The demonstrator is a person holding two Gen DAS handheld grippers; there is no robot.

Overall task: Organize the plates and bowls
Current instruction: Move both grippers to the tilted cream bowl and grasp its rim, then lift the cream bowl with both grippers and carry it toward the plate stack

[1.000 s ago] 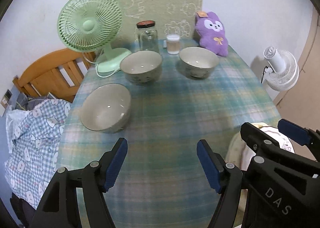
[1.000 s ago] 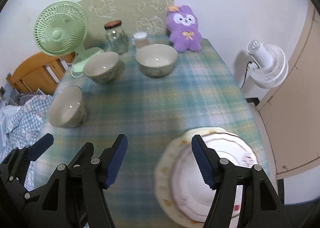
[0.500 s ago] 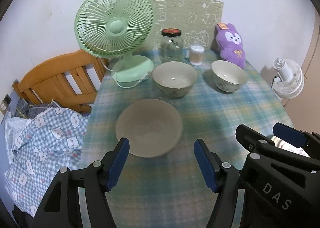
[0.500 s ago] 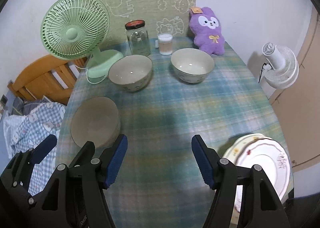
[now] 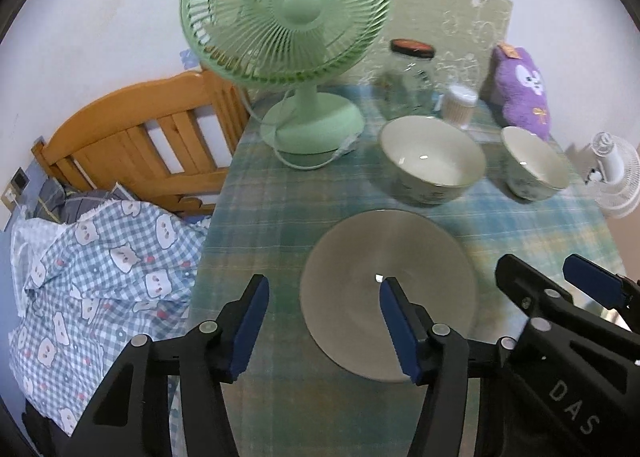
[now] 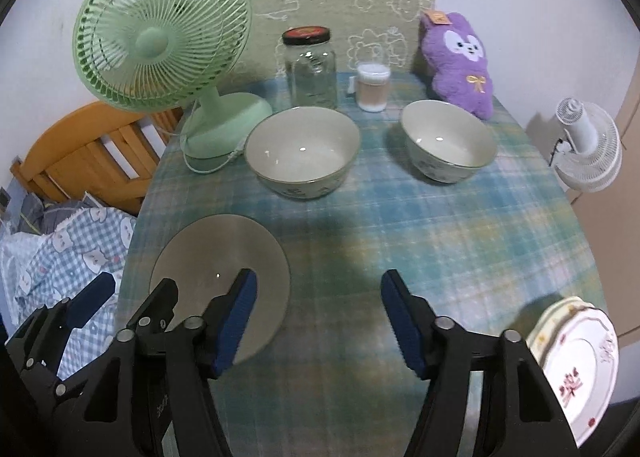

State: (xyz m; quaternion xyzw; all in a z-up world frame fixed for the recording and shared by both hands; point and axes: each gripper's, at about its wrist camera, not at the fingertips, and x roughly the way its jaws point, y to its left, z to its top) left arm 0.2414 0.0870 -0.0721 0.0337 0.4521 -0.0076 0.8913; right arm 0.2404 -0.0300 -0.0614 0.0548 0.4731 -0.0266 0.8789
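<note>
I hold the left gripper low over the table's left edge, jaws spread wide and holding nothing; its right finger overlaps the near bowl, its left finger lies over bare cloth beside the rim. The right gripper hangs over the table's open middle, jaws equally wide and empty. Broad bare cloth runs from there to the right edge.

Count: three bowls, all upright. The near bowl sits by the left edge. The middle bowl stands toward the far edge, just beside the green fan's base. The right bowl stands apart from it, near the purple plush. A stack of plates sits at the near right corner; I cannot count them exactly. One glass jar and one small cup line the far edge.
</note>
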